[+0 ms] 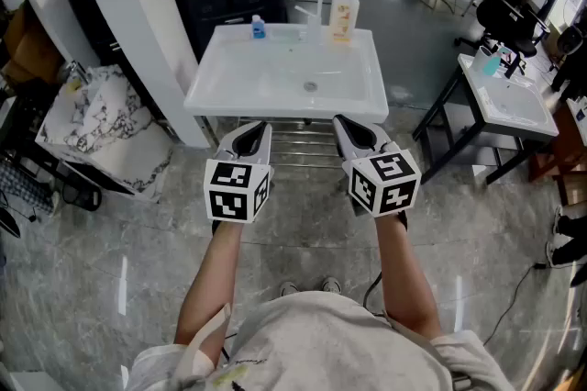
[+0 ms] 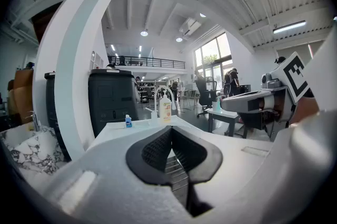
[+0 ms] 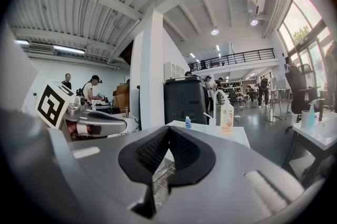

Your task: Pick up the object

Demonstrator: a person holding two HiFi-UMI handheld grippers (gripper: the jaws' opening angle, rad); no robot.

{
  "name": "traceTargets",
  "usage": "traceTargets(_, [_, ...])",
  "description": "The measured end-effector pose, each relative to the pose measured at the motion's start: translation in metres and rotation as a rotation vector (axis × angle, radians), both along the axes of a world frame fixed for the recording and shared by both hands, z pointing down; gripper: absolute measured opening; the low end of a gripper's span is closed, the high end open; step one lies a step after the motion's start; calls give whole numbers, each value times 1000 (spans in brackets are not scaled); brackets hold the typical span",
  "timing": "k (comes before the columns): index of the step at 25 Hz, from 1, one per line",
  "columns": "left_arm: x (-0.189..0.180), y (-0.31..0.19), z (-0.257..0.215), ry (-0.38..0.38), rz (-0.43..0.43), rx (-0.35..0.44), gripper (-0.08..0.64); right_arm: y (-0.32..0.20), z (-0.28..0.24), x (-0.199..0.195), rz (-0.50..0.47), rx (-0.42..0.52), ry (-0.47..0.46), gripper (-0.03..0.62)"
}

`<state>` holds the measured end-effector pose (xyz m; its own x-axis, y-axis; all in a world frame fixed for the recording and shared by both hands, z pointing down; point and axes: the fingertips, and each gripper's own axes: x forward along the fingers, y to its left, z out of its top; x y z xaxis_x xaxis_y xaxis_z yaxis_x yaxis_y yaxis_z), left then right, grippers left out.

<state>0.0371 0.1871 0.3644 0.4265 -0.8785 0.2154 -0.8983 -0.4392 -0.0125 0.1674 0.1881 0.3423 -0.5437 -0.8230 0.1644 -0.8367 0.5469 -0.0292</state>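
bottles wait at the far rim of the sink (image 1: 275,102): an upright pump bottle (image 1: 345,13) straight ahead of the right gripper (image 1: 348,127), a small blue bottle (image 1: 259,28) ahead of the left gripper (image 1: 254,130). both grippers hang short of the near rim, jaws pressed together on nothing. which bottle is meant i cannot tell.

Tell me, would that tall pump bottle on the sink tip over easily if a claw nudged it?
Probably, if pushed high up: the pump bottle is tall and narrow and stands upright at the back of the sink. It seems well filled with pale orange liquid, so it is likely fairly heavy, which should steady it. Its smooth plastic may slip in a grip.
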Motion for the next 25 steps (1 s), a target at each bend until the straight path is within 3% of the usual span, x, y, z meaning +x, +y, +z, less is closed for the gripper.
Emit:
traceTargets(15, [-40, -9, 4, 15, -1, 5, 5, -7, 3, -31, 27, 10, 44, 40])
traceTargets(25, [-47, -28, 9, 7, -6, 0, 5, -30, 6, -39, 22, 10, 46, 78])
